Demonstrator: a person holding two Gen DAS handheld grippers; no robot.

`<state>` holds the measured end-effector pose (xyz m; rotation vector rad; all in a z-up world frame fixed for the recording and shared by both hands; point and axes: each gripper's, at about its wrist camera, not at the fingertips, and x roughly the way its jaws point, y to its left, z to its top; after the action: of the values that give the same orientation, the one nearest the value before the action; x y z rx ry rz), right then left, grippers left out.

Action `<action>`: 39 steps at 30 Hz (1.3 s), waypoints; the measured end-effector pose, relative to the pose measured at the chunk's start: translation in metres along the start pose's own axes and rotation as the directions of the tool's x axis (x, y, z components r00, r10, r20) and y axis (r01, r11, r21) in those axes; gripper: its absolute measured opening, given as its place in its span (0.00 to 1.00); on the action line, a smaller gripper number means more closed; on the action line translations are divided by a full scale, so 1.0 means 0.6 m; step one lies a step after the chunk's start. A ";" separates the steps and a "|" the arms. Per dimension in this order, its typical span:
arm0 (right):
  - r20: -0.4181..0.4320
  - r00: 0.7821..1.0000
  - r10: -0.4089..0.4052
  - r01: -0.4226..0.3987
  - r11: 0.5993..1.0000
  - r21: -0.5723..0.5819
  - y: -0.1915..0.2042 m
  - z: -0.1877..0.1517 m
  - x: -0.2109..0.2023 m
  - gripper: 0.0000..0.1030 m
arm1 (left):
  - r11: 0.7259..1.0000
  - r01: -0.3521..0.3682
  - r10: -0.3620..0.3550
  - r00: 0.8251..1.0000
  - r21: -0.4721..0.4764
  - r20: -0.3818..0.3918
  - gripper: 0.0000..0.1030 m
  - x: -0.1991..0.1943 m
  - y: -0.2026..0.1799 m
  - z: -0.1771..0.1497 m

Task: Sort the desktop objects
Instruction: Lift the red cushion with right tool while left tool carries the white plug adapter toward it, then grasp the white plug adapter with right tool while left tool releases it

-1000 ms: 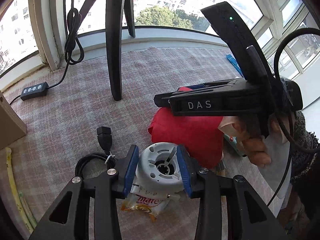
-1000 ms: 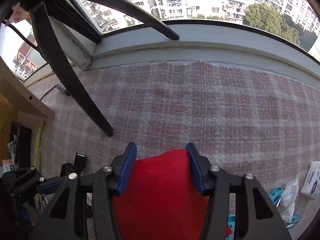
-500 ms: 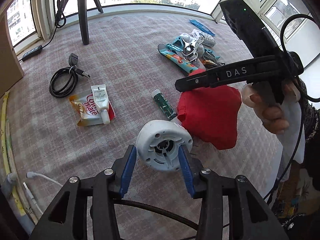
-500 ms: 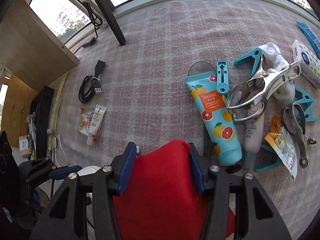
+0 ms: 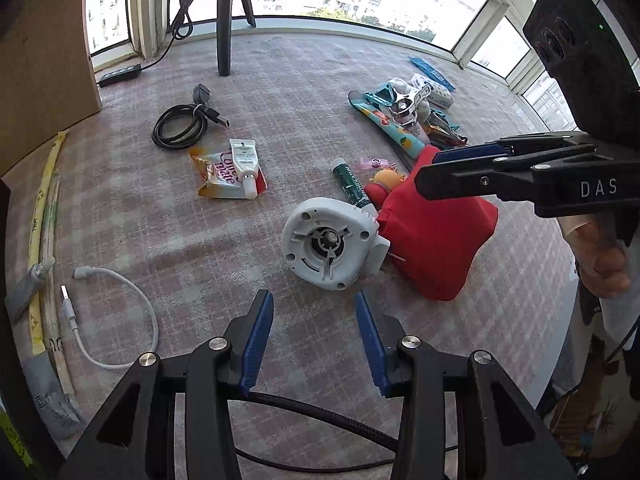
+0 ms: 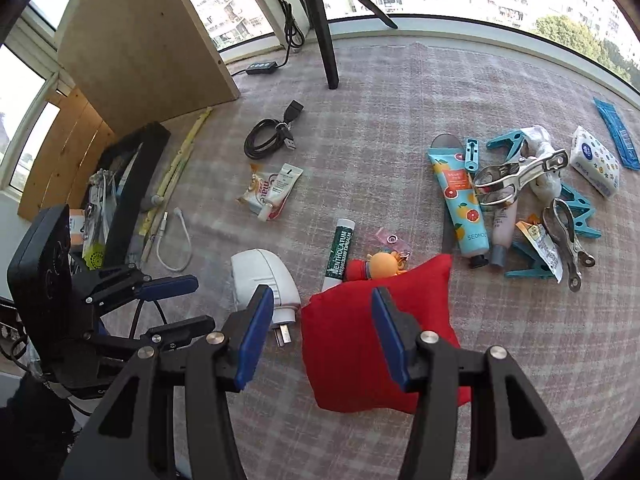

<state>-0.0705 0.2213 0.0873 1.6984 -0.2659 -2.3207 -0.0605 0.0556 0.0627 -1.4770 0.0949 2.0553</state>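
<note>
The left gripper (image 5: 315, 338) hangs above the checked desk (image 5: 120, 208) with its fingers standing apart and nothing between them; the white plug (image 5: 334, 242) lies just beyond their tips, face up. The right gripper (image 6: 322, 334) has its fingers wide and empty too, poised over the red pouch (image 6: 360, 344), which lies flat on the desk, touching the plug's side.

Close behind the pouch sit a green balm stick (image 6: 340, 254), an orange toy (image 6: 384, 266) and a small pink packet (image 6: 393, 239). Further left lie a coffee sachet (image 5: 218, 174) with a white tube (image 5: 245, 164) on top, a coiled black cable (image 5: 180, 128), and a white cable (image 5: 108, 320) near the desk's edge. To the right is a crowded heap: a fruit-print tube (image 6: 460, 196), a steel clip (image 6: 516, 176), teal pegs (image 6: 576, 216), a tissue pack (image 6: 596, 164). A tripod leg (image 6: 324, 40) stands at the back, beside a wooden board (image 6: 140, 40).
</note>
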 end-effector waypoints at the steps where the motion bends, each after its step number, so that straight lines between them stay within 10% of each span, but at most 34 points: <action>1: -0.017 1.000 -0.001 0.000 1.000 -0.025 0.014 0.005 0.012 0.49 | 1.000 0.001 -0.001 1.000 -0.006 -0.002 0.39 0.005 0.002 -0.002; 9: -0.062 0.993 -0.100 0.091 0.987 -0.135 0.052 0.037 0.062 0.49 | 0.999 -0.036 0.036 0.999 -0.010 0.016 0.39 0.017 0.008 0.006; 22: -0.129 0.991 -0.041 0.037 0.999 -0.038 0.013 0.044 0.081 0.43 | 0.982 -0.042 0.032 0.998 -0.185 -0.054 0.39 0.036 0.131 0.137; 39: -0.213 0.977 -0.020 0.022 1.000 0.009 0.016 0.053 0.122 0.26 | 0.978 -0.092 0.060 0.983 -0.185 -0.176 0.11 0.122 0.127 0.187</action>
<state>-0.1212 0.1894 0.0332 1.9456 -0.2210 -2.1306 -0.2079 0.0684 0.0193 -1.7917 0.0212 2.0426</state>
